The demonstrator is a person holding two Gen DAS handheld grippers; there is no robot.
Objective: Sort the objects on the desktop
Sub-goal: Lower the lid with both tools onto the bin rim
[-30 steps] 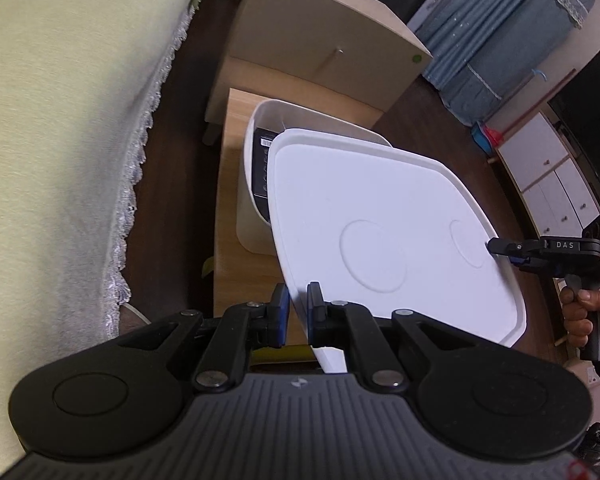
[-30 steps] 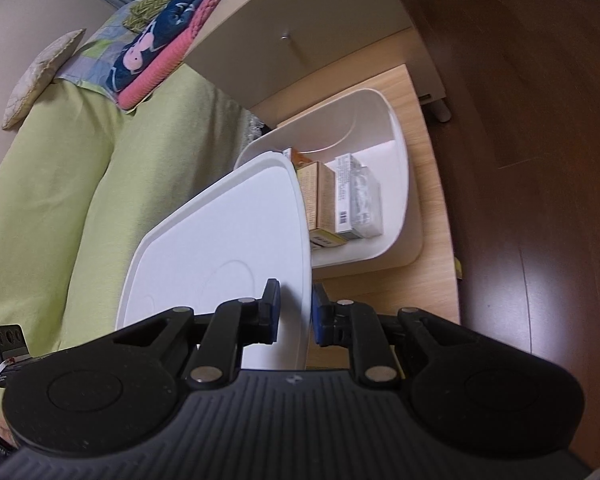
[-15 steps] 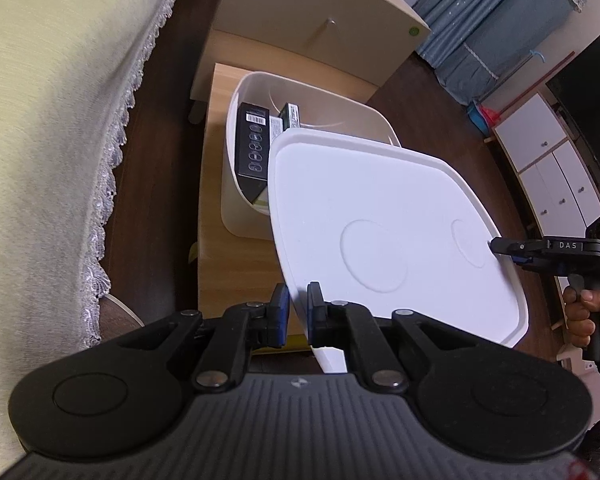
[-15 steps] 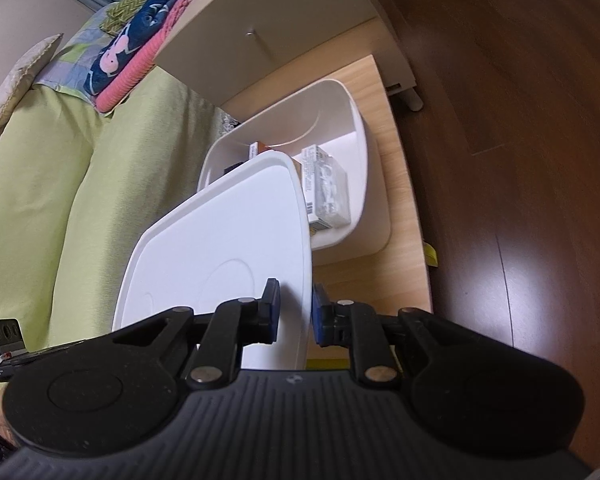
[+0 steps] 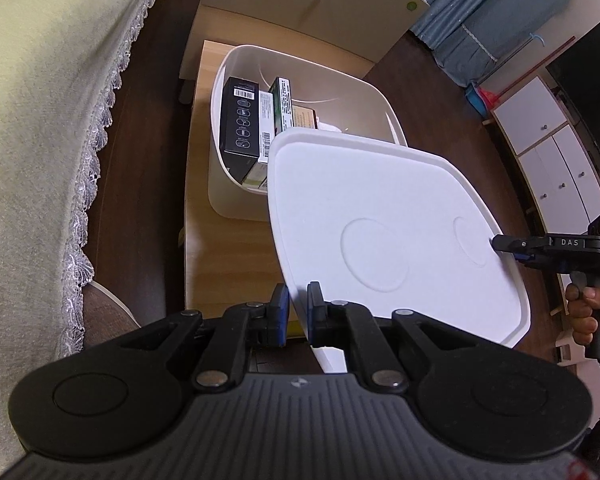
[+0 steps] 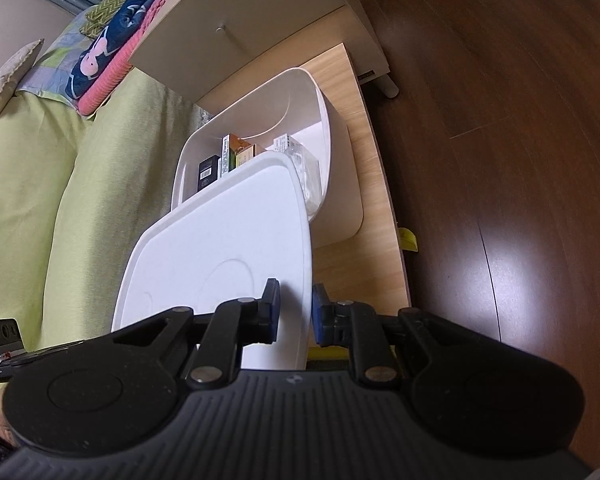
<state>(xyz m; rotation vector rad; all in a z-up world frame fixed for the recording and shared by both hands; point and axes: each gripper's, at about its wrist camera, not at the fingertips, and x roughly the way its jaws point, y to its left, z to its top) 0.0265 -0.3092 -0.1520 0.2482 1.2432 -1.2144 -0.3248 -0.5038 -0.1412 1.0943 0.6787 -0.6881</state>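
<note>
**Lid lifting clear of bin**

My left gripper (image 5: 296, 314) and right gripper (image 6: 294, 312) are both pinching the white lid (image 5: 388, 232) (opposite edges), raising it w/ more of the boxes showing in the bin (image 5: 384, 100) than a sec ago.

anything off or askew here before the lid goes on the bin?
Nothing spilled or damaged. The white lid is not seated: the left gripper and right gripper each clamp an edge and hold it tilted, overlapping only the near end of the bin. The boxes stand upright inside.
</note>
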